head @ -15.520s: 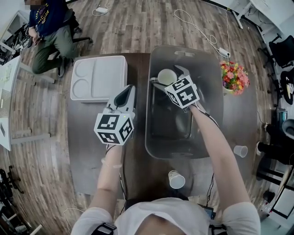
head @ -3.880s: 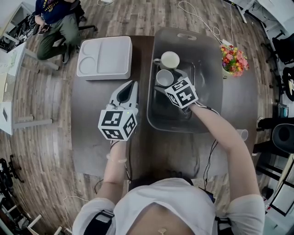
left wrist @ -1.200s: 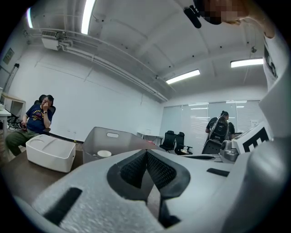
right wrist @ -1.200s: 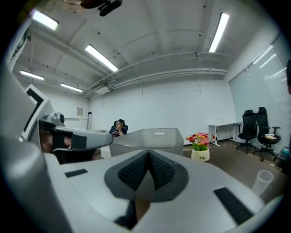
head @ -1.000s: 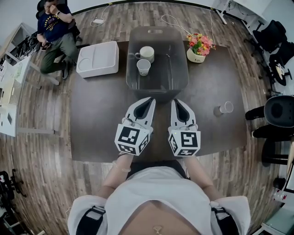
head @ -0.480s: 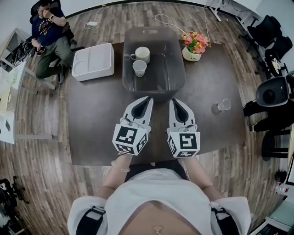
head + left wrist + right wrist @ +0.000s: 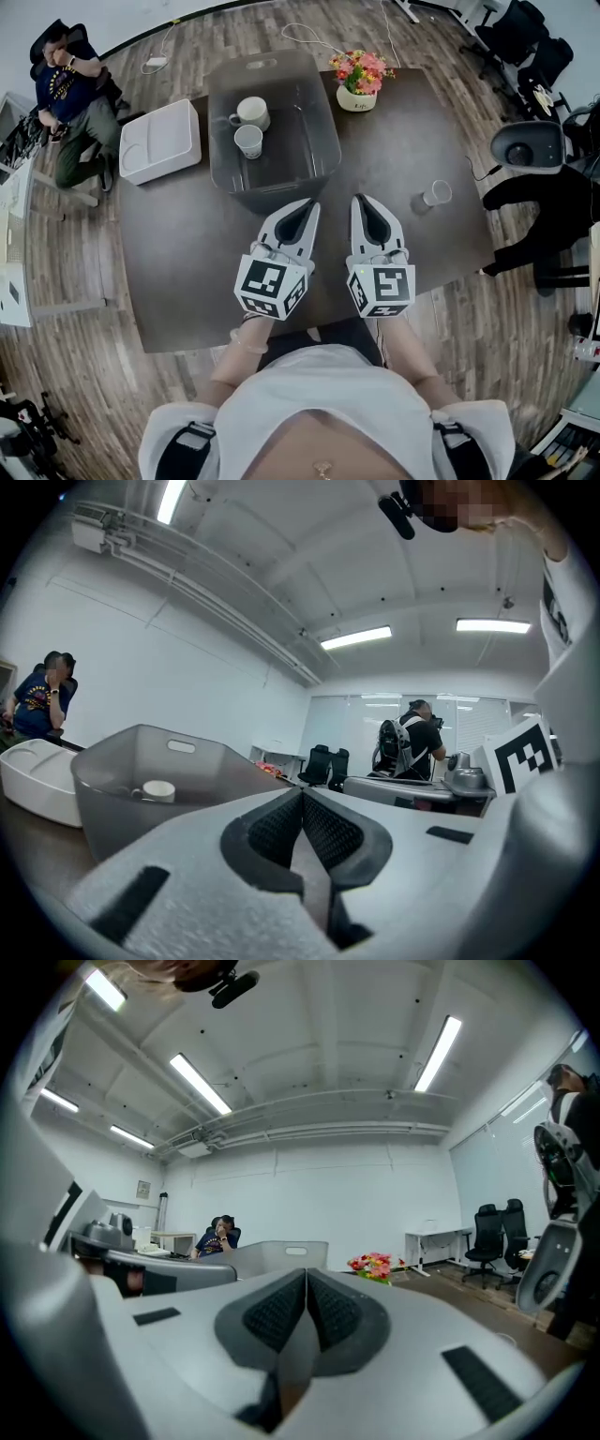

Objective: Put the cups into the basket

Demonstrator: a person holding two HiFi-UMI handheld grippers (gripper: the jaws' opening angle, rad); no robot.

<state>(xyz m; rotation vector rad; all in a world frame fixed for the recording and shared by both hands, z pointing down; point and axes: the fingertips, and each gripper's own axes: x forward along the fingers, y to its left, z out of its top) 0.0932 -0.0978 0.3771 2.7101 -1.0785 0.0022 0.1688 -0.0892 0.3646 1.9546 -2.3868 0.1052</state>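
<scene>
My right gripper (image 7: 367, 201), clenched empty, is nearer the small pale disposable cup (image 7: 436, 194) standing off to its right; left gripper (image 7: 302, 206) clenched too.

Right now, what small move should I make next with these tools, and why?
Probably swing the right tool toward the lone cup on the table to its right, opening its jaws. That cup stands outside the basket, which already holds a mug and a paper cup, and the right tool is shut and empty.
</scene>
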